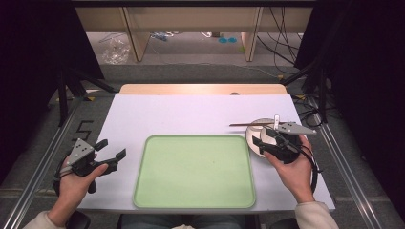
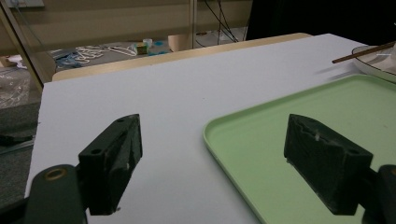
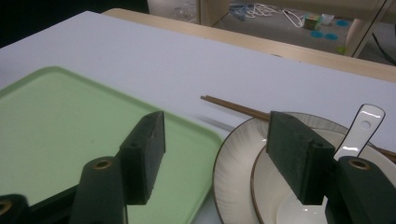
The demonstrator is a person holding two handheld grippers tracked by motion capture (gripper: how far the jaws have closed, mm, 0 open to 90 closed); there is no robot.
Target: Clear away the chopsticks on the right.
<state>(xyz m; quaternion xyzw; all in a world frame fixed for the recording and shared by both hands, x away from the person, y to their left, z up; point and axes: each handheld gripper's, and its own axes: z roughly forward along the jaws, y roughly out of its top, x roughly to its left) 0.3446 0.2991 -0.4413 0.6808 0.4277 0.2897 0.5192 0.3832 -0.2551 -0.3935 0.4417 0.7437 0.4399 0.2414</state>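
Right gripper point(image 3: 215, 158) hangs with jaws apart, empty, over the plate's point(image 3: 233, 163) near rim beside the tray point(image 1: 193, 171). Chopsticks point(image 3: 233, 106) lie crosswise beyond. Left gripper point(image 1: 111, 153), likewise parted and empty, sits well apart.

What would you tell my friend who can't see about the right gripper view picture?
Two open black jaws of the right gripper reach over the rim of a white ribbed plate with a dark edge, which holds a white bowl and a white ceramic spoon. Brown wooden chopsticks rest across the plate, and a pale green plastic tray lies beside it on the white table.
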